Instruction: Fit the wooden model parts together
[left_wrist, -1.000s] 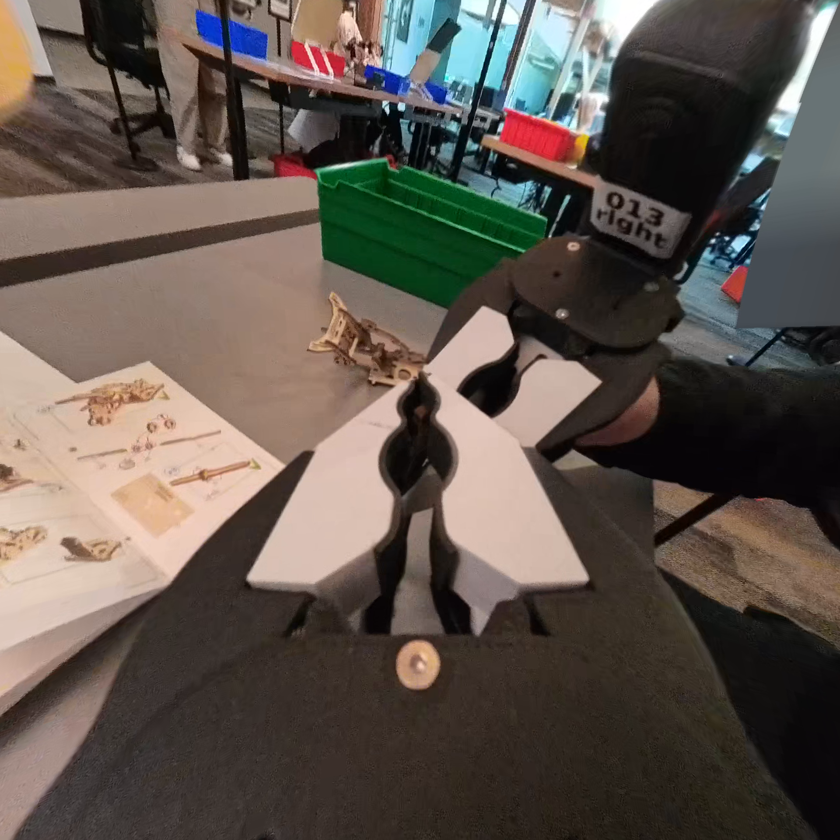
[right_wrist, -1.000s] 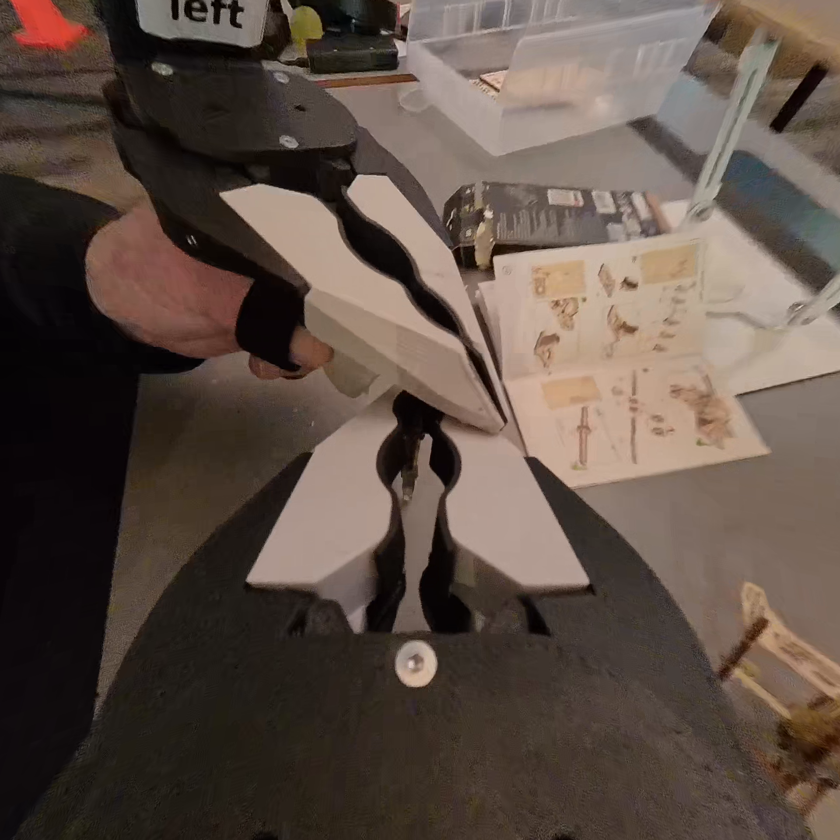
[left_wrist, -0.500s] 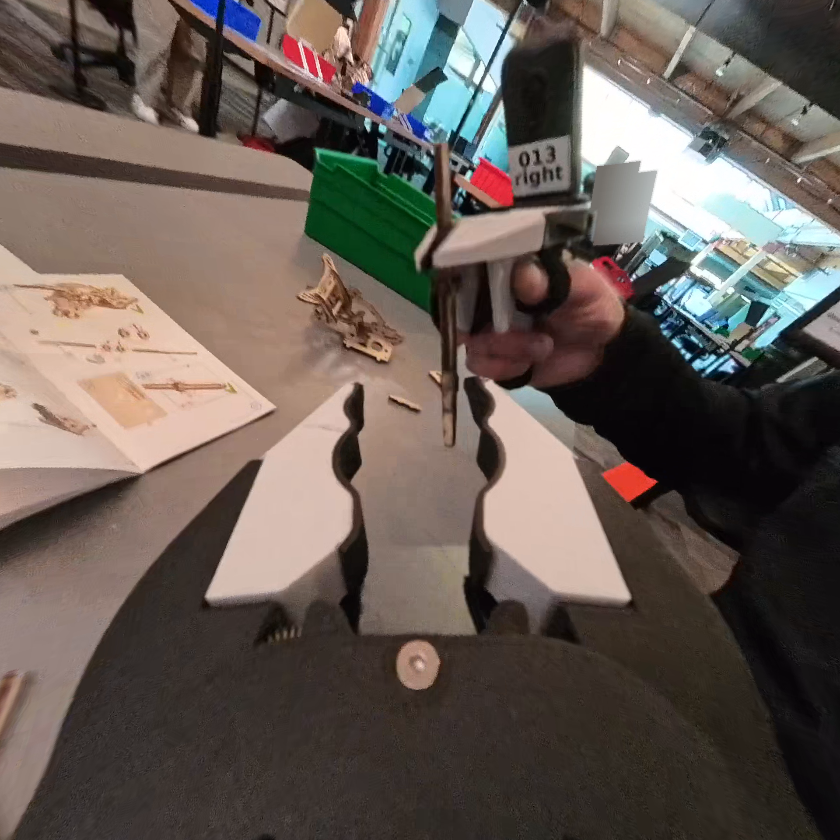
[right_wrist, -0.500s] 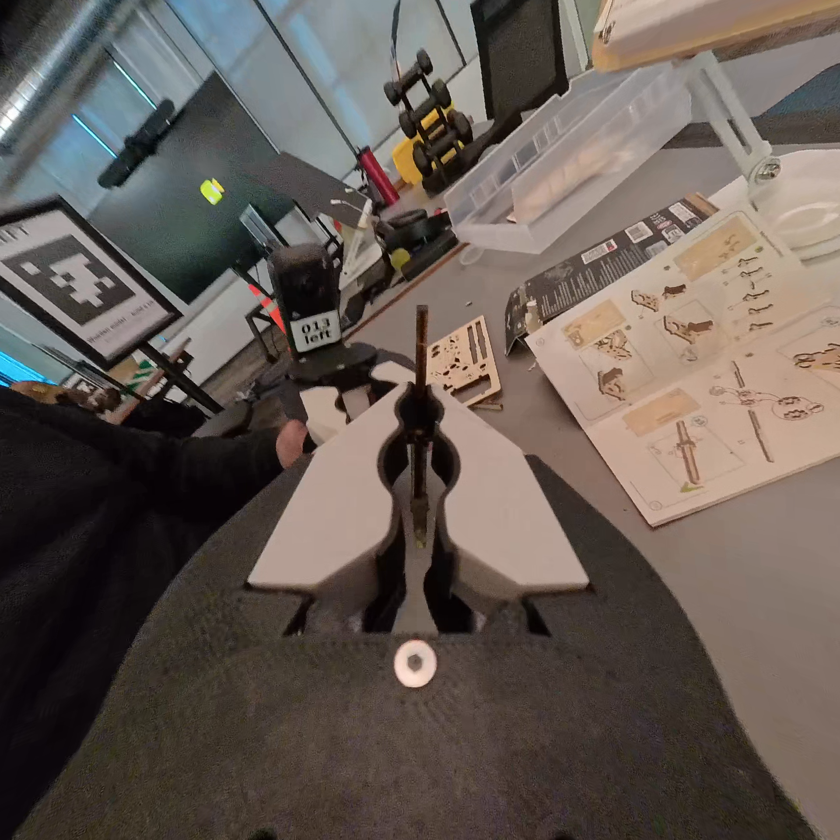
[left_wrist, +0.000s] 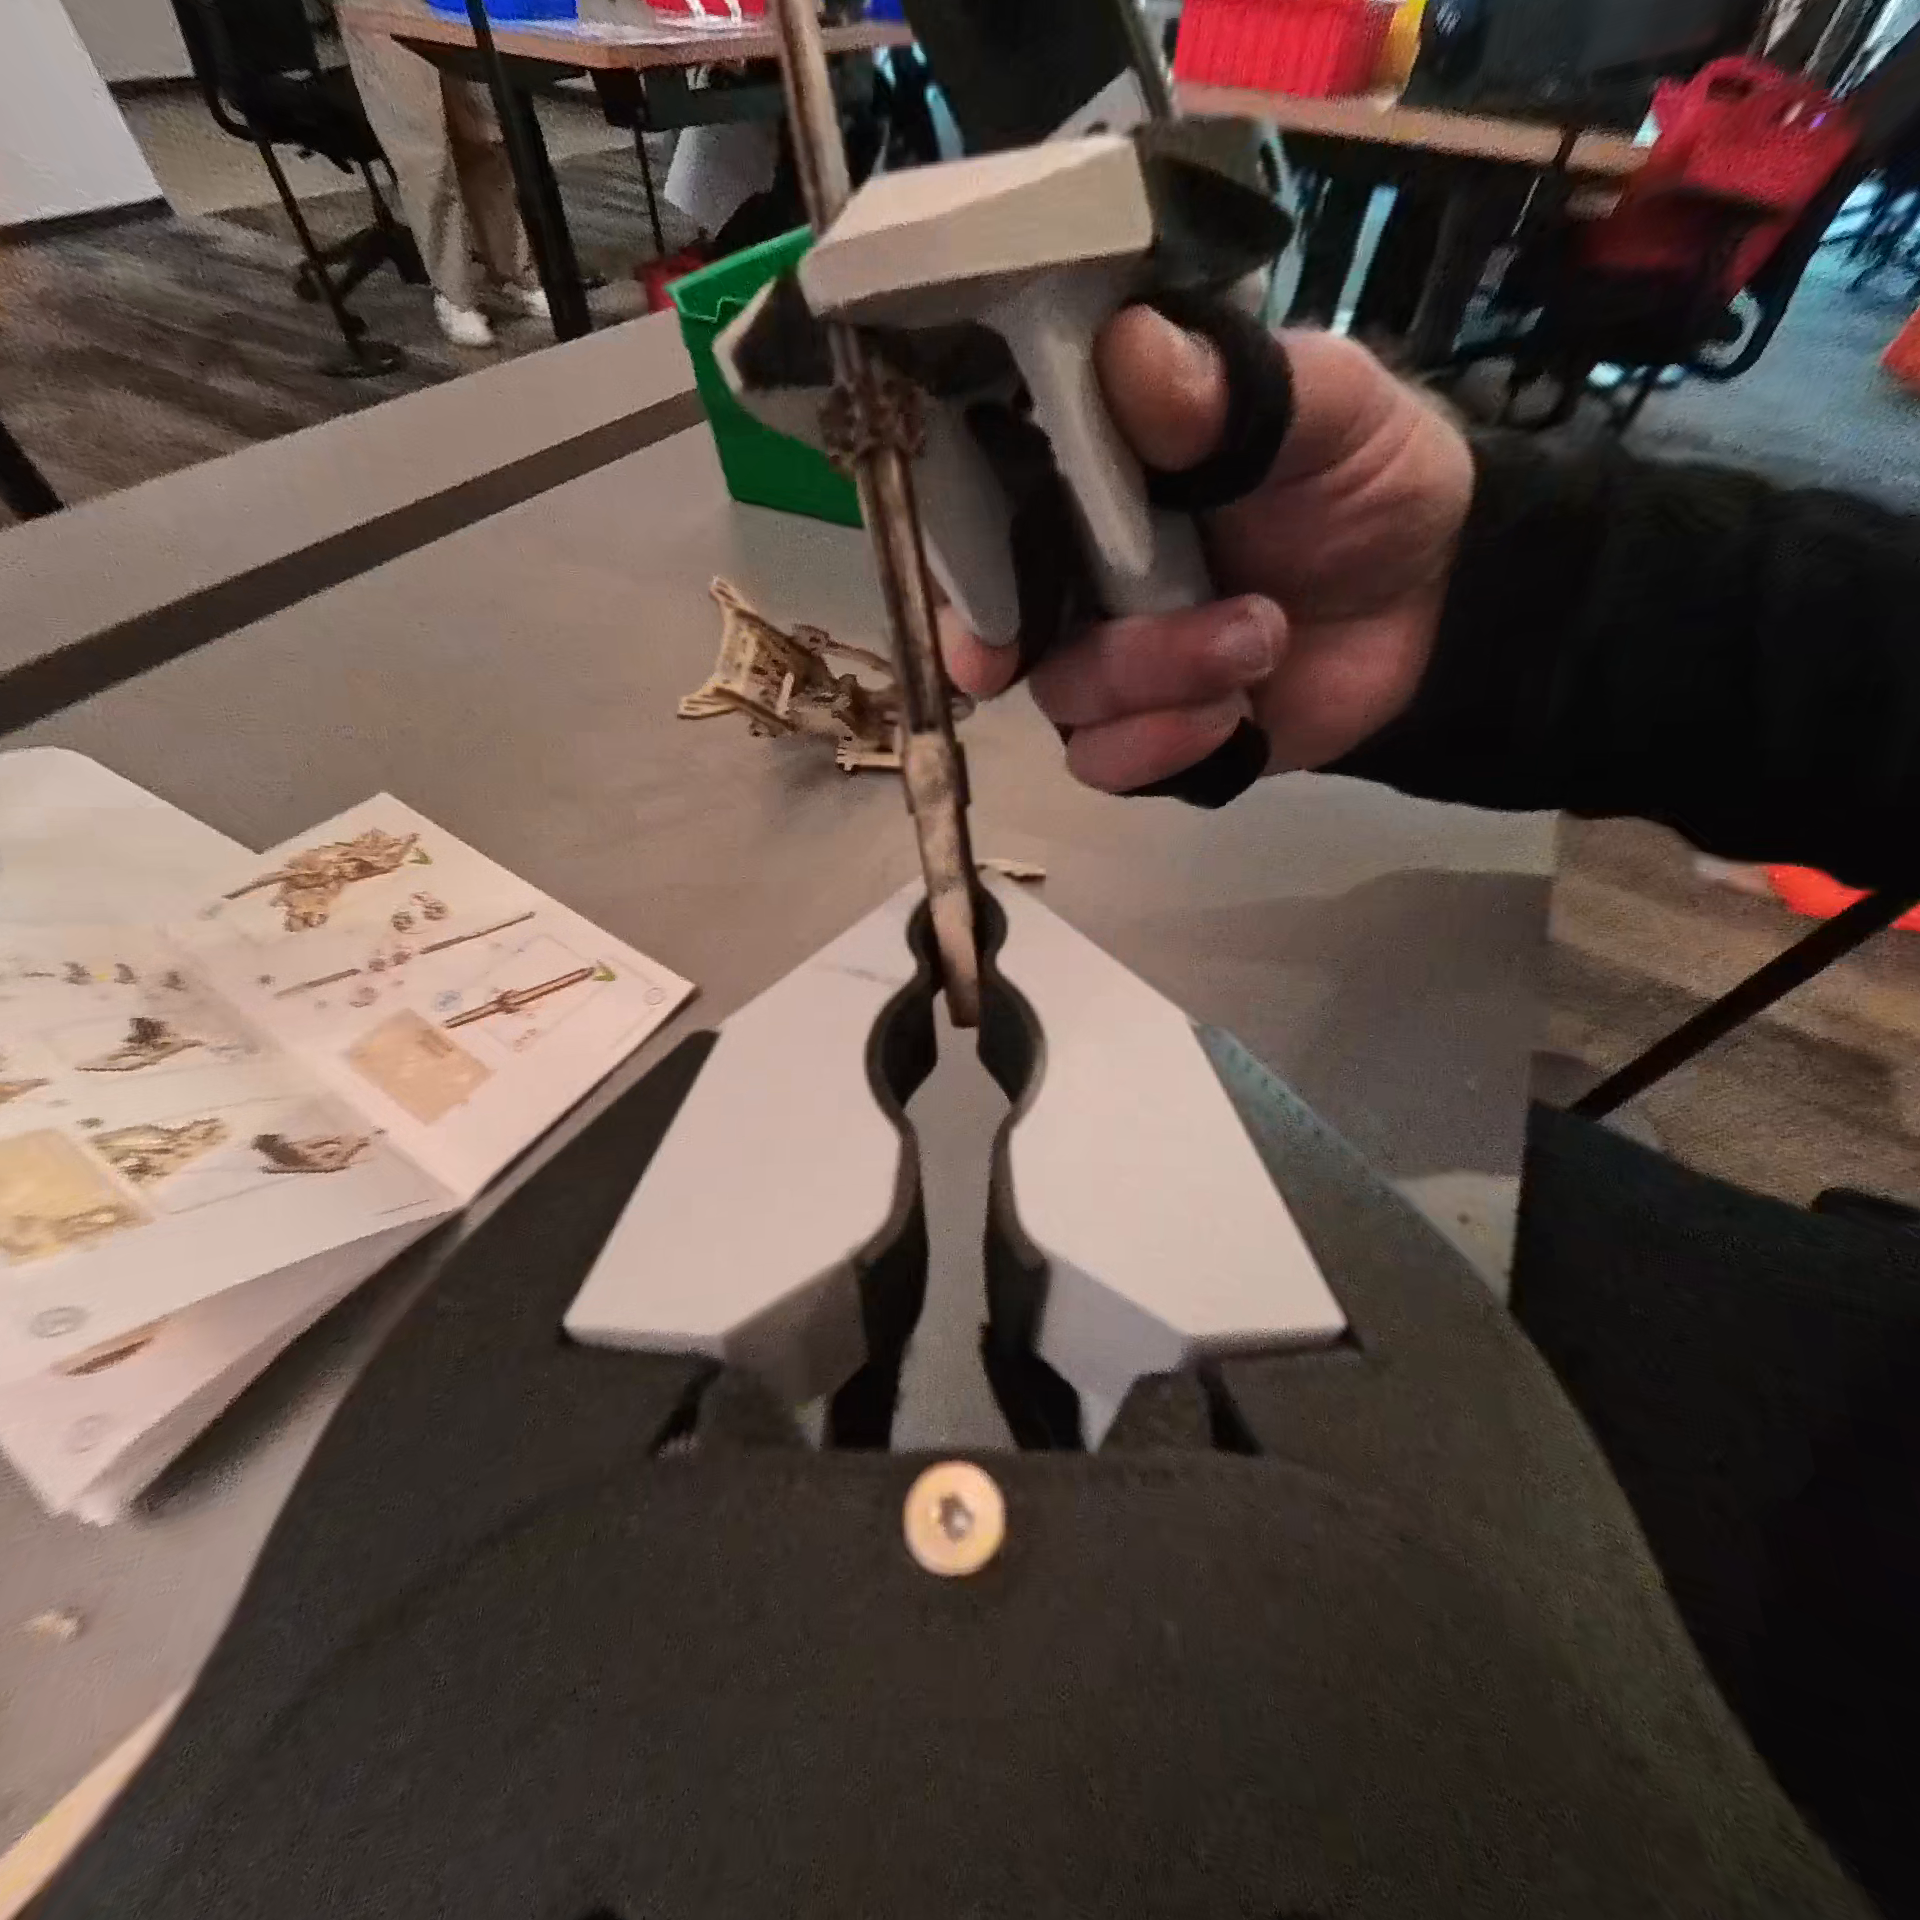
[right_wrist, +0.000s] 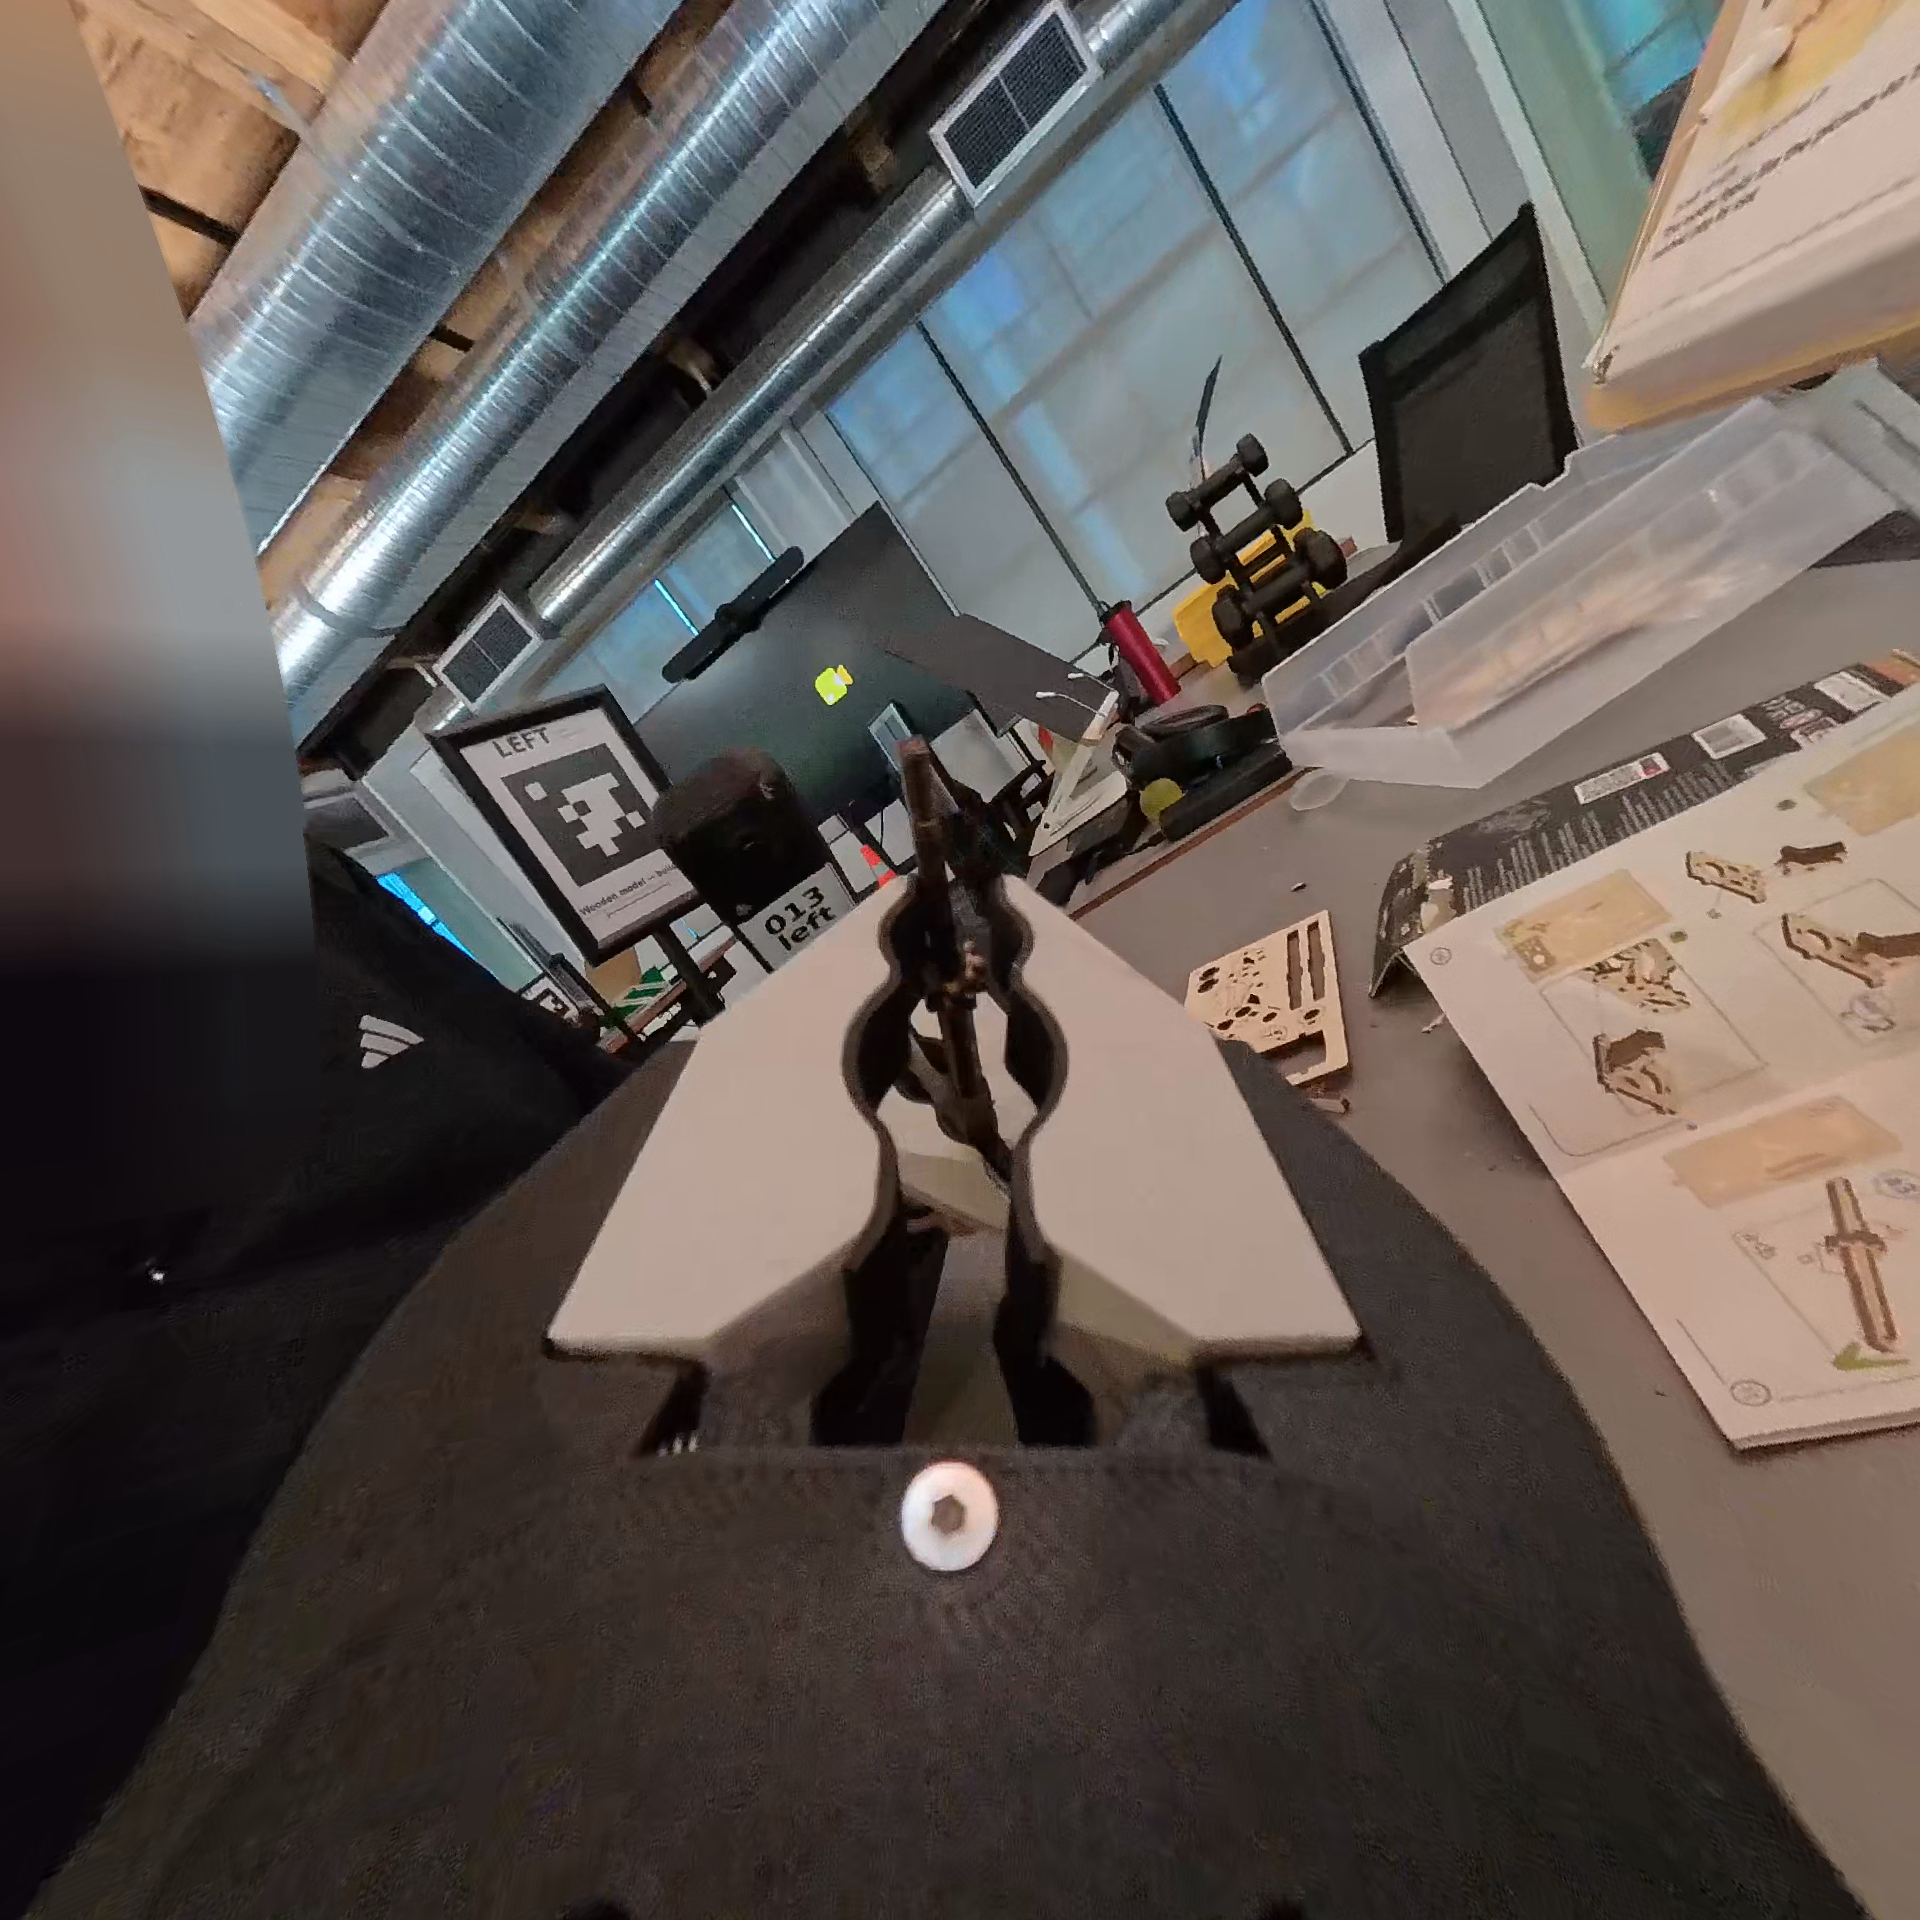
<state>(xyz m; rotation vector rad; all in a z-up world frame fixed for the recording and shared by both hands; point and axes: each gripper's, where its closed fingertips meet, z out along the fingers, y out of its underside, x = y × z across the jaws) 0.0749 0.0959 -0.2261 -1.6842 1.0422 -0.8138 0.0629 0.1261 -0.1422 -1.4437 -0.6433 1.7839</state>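
Note:
A thin dark wooden rod (left_wrist: 914, 623) with a small gear (left_wrist: 873, 421) on it stands almost upright above the table. My right gripper (right_wrist: 951, 894) is shut on the rod (right_wrist: 940, 935); in the left wrist view it grips the rod's upper part from the right (left_wrist: 831, 332). My left gripper (left_wrist: 954, 914) is shut on the rod's lower end. A part-built wooden model (left_wrist: 790, 675) lies on the grey table (left_wrist: 468, 644) behind the rod. The left gripper's body (right_wrist: 748, 852) shows beyond my right fingers.
An open instruction booklet (left_wrist: 291, 1039) lies left of my left gripper, and in the right wrist view on the right (right_wrist: 1714, 1122). A green bin (left_wrist: 748, 416) stands at the back. A punched wooden sheet (right_wrist: 1273, 997), black packaging (right_wrist: 1558, 831) and a clear plastic box (right_wrist: 1558, 613) lie to the right. My right fingertips sit around 9 cm from my left ones. The part-built wooden model (left_wrist: 790, 675) is about equally far from each gripper, around 20 cm.
My left gripper was open half a second ago and has shut on the rod's lower end. The right gripper has come closer and tilted upward with the rod.

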